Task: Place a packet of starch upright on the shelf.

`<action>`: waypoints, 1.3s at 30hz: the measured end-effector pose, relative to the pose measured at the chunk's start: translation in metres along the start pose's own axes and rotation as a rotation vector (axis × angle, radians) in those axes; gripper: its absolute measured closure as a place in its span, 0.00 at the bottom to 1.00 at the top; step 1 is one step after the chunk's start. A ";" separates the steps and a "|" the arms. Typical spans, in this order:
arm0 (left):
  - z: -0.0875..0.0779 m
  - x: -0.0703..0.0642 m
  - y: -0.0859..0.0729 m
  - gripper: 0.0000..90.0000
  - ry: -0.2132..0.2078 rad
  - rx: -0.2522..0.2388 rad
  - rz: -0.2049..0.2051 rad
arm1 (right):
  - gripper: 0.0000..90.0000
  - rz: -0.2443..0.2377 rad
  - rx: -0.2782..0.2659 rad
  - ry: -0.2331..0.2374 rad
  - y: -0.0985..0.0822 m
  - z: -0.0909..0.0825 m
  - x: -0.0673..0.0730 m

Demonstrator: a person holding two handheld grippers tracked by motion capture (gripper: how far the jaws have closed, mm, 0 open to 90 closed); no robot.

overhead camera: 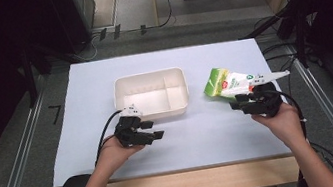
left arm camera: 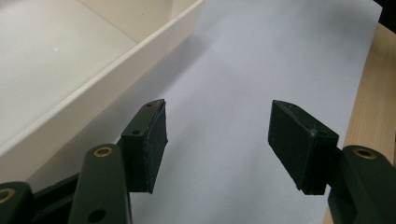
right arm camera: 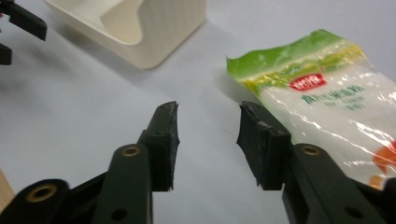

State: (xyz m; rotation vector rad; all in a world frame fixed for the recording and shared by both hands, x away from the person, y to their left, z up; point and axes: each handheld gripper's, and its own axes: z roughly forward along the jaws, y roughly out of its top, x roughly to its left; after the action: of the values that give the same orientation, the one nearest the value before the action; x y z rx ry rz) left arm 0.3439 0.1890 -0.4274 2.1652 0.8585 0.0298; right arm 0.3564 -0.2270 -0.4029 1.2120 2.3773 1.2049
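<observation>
- 1 plastic food pouch lay right of centre in the high view, flat on the white table sheet; I judged it light, soft and slippery, best pinched at its green sealed edge.
- My right gripper was partly open and held nothing, beside the pouch.
- My left gripper gaped wide, empty.
- 2 compartments of the cream tray held nothing.
</observation>
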 end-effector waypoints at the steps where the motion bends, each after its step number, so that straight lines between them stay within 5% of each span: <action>1: 0.000 0.000 0.000 0.42 0.000 0.000 0.001 | 0.73 0.002 -0.007 -0.002 -0.001 -0.001 -0.002; 9: 0.000 0.000 0.000 0.42 -0.004 0.004 -0.005 | 0.99 0.046 0.018 -0.040 -0.009 -0.008 -0.022; 39: 0.001 -0.001 0.000 0.42 -0.002 0.008 -0.002 | 1.00 0.213 0.084 -0.236 -0.047 -0.015 -0.103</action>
State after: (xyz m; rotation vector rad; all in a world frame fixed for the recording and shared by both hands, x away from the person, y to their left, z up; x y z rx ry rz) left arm 0.3436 0.1880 -0.4274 2.1709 0.8613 0.0228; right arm 0.3874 -0.3280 -0.4455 1.5729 2.1890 0.9616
